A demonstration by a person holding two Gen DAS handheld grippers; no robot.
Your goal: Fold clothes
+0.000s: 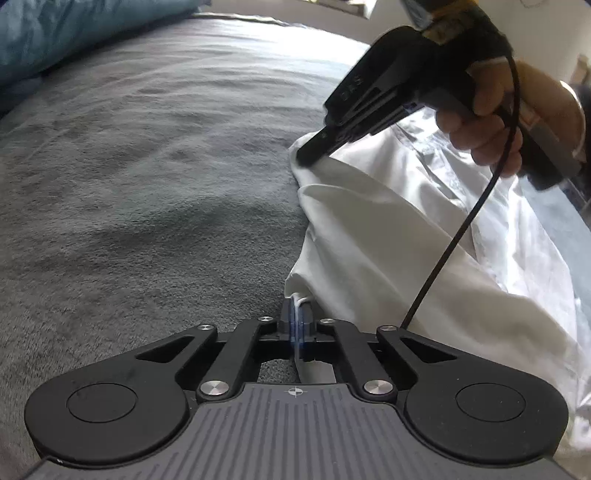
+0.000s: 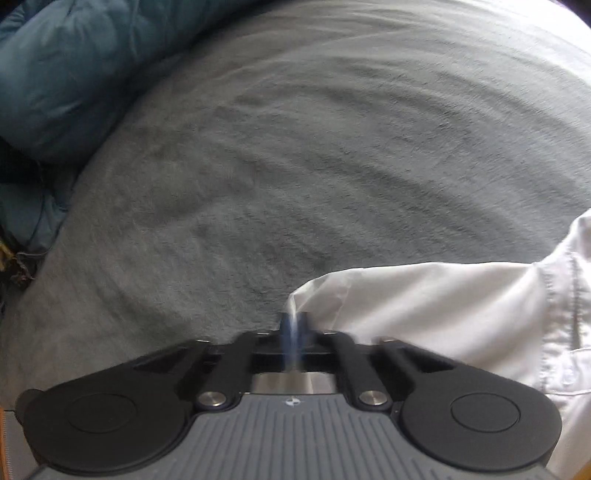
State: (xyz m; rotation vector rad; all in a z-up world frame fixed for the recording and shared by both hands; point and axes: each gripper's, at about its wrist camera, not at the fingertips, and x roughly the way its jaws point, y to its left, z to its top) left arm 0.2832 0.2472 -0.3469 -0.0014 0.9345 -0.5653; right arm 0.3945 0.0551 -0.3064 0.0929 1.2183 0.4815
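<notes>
A white shirt (image 1: 388,229) lies rumpled on the grey blanket (image 1: 147,166), at the right of the left wrist view. My left gripper (image 1: 295,314) is shut on the shirt's near edge. My right gripper (image 1: 310,151), held by a hand, is shut on the shirt's far edge, higher up. In the right wrist view the right gripper (image 2: 293,325) pinches a fold of the white shirt (image 2: 443,306), which spreads to the right with a stitched placket and a button showing.
The grey blanket (image 2: 295,166) covers the bed. A blue duvet (image 1: 74,33) is bunched at the far left, also in the right wrist view (image 2: 74,74). A black cable (image 1: 461,221) hangs from the right gripper across the shirt.
</notes>
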